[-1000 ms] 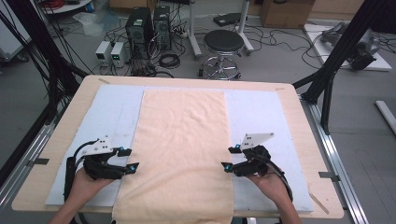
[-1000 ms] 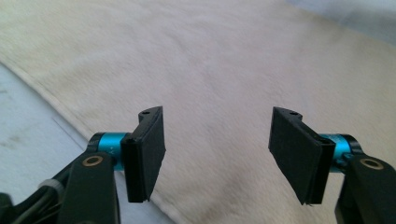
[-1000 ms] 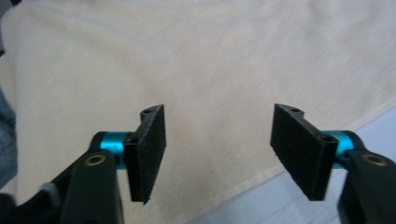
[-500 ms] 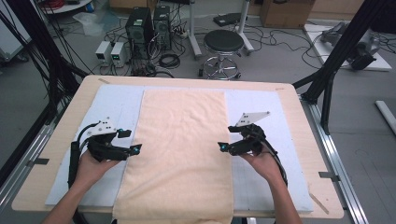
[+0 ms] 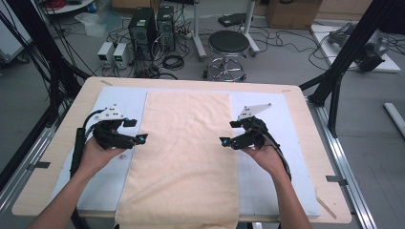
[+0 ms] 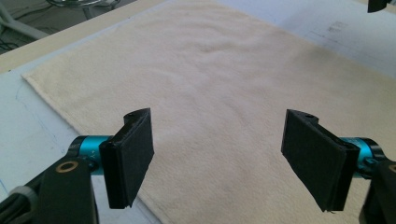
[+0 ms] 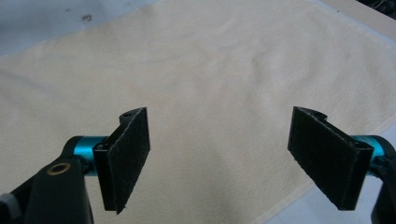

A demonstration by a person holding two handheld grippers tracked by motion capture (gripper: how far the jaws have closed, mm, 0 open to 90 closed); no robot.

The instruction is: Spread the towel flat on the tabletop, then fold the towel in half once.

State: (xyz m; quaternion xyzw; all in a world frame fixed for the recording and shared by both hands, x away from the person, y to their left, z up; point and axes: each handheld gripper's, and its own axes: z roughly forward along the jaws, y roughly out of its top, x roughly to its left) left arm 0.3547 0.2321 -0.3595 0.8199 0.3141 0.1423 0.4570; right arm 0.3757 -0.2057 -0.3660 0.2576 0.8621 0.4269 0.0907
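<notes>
A cream towel lies spread flat down the middle of a white mat on the wooden table. My left gripper hovers over the towel's left edge, pointing inward. My right gripper hovers at the right edge, facing it. Both have just been opening. In the left gripper view the left gripper stands open above the towel, nothing between its pads. The right gripper is likewise open over the towel, its pads apart and bare.
Beyond the table's far edge stand a round stool, computer towers and loose cables on the floor. Black frame posts rise at the right and left of the table.
Both hands have moved away from the near edge toward the table's middle, rising a little. The grippers now sit farther up the towel's side edges, slightly closer together.
</notes>
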